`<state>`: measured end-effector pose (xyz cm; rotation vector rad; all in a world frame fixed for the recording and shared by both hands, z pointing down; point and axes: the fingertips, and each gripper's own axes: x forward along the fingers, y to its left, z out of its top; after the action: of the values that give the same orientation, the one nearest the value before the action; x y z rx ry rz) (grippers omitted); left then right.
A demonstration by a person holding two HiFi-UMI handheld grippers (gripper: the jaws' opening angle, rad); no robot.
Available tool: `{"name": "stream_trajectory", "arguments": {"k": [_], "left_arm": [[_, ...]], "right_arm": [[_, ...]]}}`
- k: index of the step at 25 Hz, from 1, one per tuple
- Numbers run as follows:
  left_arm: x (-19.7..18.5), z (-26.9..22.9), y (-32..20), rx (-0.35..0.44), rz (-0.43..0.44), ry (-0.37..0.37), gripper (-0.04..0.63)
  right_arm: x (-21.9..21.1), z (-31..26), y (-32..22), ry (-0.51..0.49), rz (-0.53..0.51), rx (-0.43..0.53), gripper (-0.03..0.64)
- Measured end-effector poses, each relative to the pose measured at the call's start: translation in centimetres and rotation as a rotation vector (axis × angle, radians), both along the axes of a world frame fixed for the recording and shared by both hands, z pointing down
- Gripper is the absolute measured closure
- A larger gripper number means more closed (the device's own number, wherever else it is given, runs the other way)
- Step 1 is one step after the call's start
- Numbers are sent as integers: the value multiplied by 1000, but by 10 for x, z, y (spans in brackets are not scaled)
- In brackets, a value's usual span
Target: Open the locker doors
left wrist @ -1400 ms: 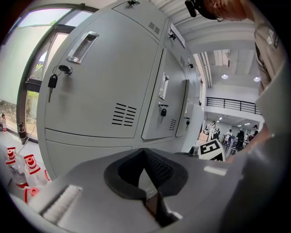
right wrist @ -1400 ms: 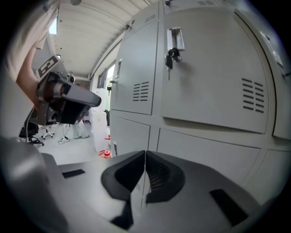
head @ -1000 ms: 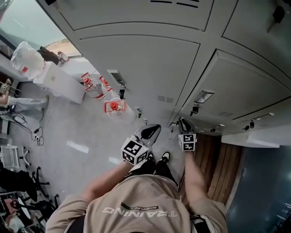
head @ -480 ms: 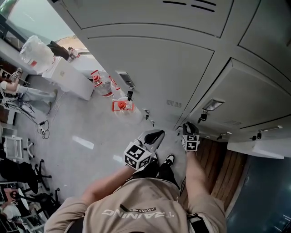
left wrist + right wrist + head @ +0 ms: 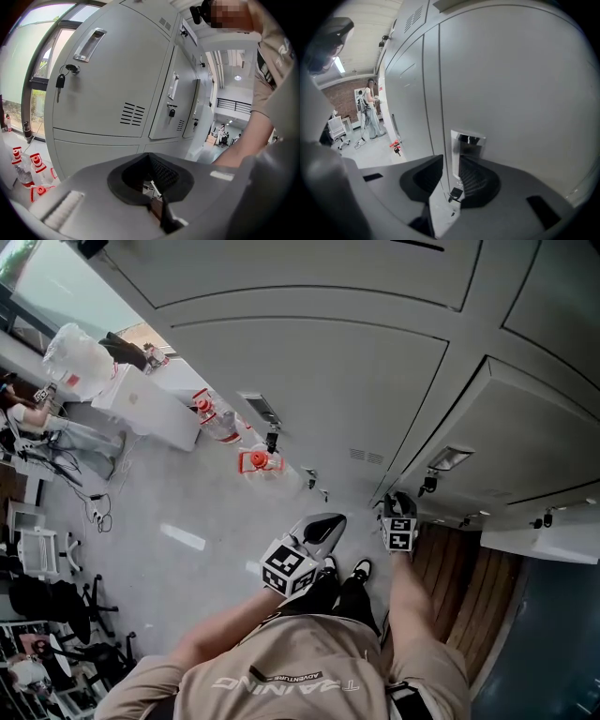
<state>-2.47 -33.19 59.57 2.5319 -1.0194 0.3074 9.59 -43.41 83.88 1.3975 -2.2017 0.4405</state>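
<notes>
Right gripper (image 5: pixel 398 506) is up at the grey locker door (image 5: pixel 525 427) on the right, low by its left edge. In the right gripper view I see its fingers (image 5: pixel 476 180) moderately apart and clamped on nothing. The door's edge seam runs up between them. The recessed chrome handle (image 5: pixel 467 146) sits just above the right finger, and a key (image 5: pixel 454 193) hangs below it in the gap. I can't tell whether the fingers touch the door.

Left gripper (image 5: pixel 325 523) is lower and further left, clear of the lockers, and aimed at the neighbouring door (image 5: pixel 108 89). Its fingers (image 5: pixel 164 176) are pinched nearly together with nothing in them. That neighbouring door is closed flat, with a recessed pull (image 5: pixel 89 43) near the top and a key (image 5: pixel 60 82) hanging in the lock under it.

Red-capped water bottles (image 5: pixel 258 462) stand on the floor (image 5: pixel 169 512) at the foot of the lockers, left of both grippers.
</notes>
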Motion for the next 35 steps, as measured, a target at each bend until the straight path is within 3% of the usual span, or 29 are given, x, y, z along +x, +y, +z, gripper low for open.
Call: {"name": "stream_trajectory", "arguments": {"k": [13,20,35], "left_arm": [[-7,10,8,-31,2,0,588],[7,3,8,-13,40,21,588],[71,-4,26,-9,213,44,588]], "right_arm": [[1,1,20,30,-26,-7,537],[5,-1,77,19,-64,-30,537],[75,-8,202,-1,54,-64,551]]}}
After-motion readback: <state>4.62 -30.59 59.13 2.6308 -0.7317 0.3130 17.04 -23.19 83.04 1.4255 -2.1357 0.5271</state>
